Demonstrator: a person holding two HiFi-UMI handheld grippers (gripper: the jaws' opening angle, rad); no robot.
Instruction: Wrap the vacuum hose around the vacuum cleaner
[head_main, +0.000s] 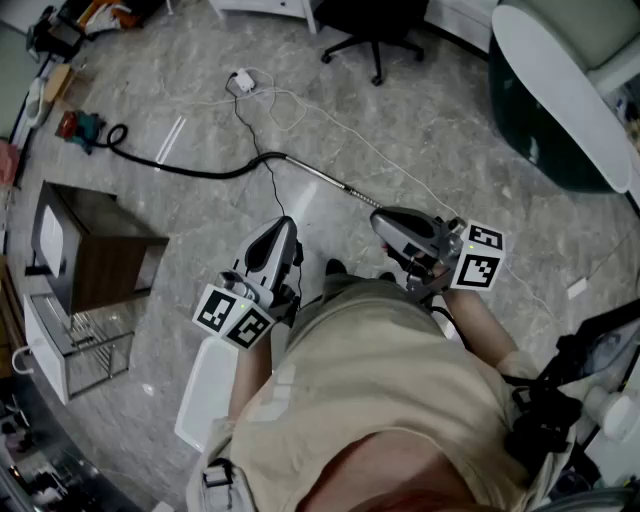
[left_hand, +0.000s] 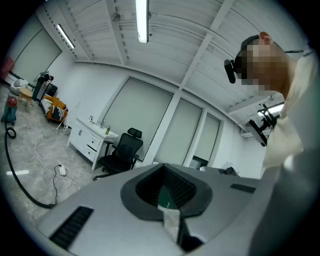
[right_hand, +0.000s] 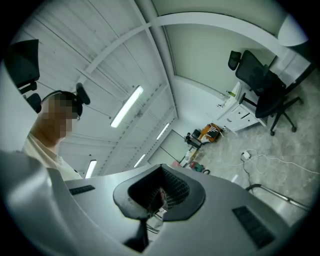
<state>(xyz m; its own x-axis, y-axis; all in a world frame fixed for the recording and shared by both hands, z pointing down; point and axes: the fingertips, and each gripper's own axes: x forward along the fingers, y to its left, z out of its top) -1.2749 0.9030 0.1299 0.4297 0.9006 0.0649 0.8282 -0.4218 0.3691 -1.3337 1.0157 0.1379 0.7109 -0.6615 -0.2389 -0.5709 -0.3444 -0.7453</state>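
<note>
A black vacuum hose (head_main: 190, 168) lies curved on the grey floor and joins a metal tube (head_main: 318, 176) that runs out of sight under my right gripper (head_main: 380, 222). At the hose's far end sits a small red and teal vacuum cleaner (head_main: 78, 127). My left gripper (head_main: 286, 230) and the right one are held close to the body, above the floor, both shut with nothing between their jaws. The left gripper view shows the hose (left_hand: 17, 180) and the cleaner (left_hand: 10, 107) far off at the left. In the right gripper view the tube (right_hand: 280, 196) lies on the floor at the right.
A white power strip (head_main: 243, 80) with loose cables lies beyond the hose. A black office chair (head_main: 375, 35) stands at the back. A brown cabinet (head_main: 95, 245) and a wire rack (head_main: 75, 340) are at the left, and a white-topped table (head_main: 560, 90) at the right.
</note>
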